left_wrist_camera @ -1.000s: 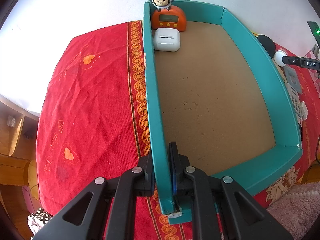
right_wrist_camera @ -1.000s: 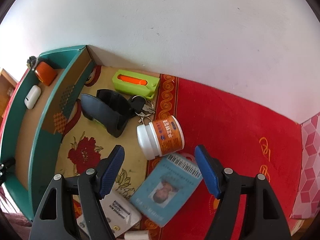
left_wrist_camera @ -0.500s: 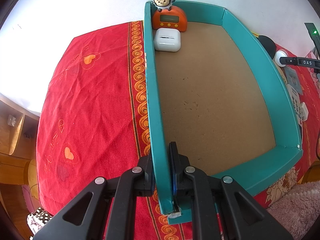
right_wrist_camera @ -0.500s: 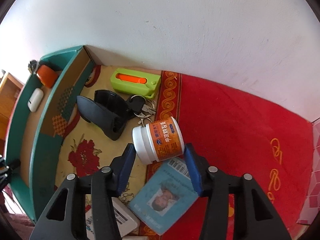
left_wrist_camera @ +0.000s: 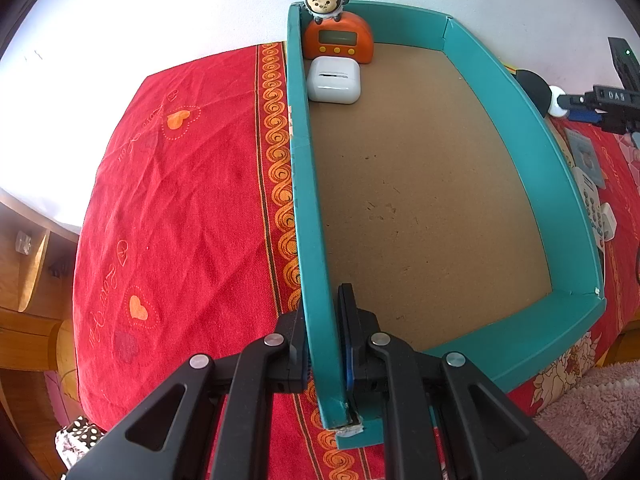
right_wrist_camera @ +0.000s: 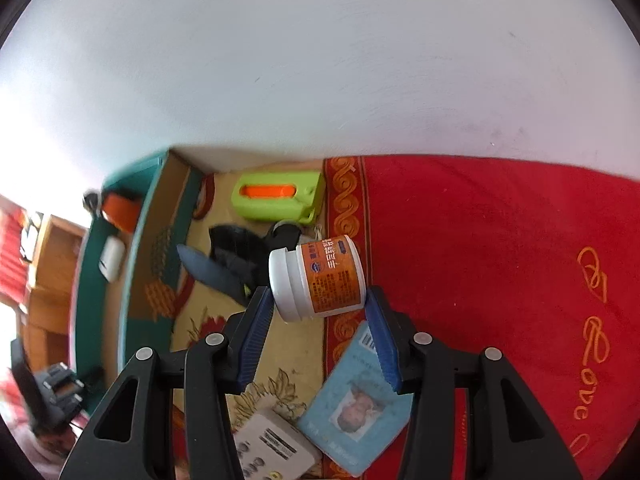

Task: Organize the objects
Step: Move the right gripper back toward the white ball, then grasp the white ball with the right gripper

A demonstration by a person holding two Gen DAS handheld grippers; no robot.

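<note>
My left gripper is shut on the near left wall of the teal tray, one pad inside and one outside. An orange monkey clock and a white earbud case sit in the tray's far left corner. In the right wrist view, my right gripper is shut on a white bottle with an orange label. The bottle lies sideways between the blue pads, cap to the left. It hangs over the cloth's patterned border, beside the tray.
Under and behind the bottle lie a blue ID card, a white keypad device, a black folded object, keys and a green case. A white wall stands close behind. Red cloth spreads to the right.
The right gripper's jaws came together on the bottle, then carried it up and away from the card. The right view tilted. The left gripper and tray stayed still.
</note>
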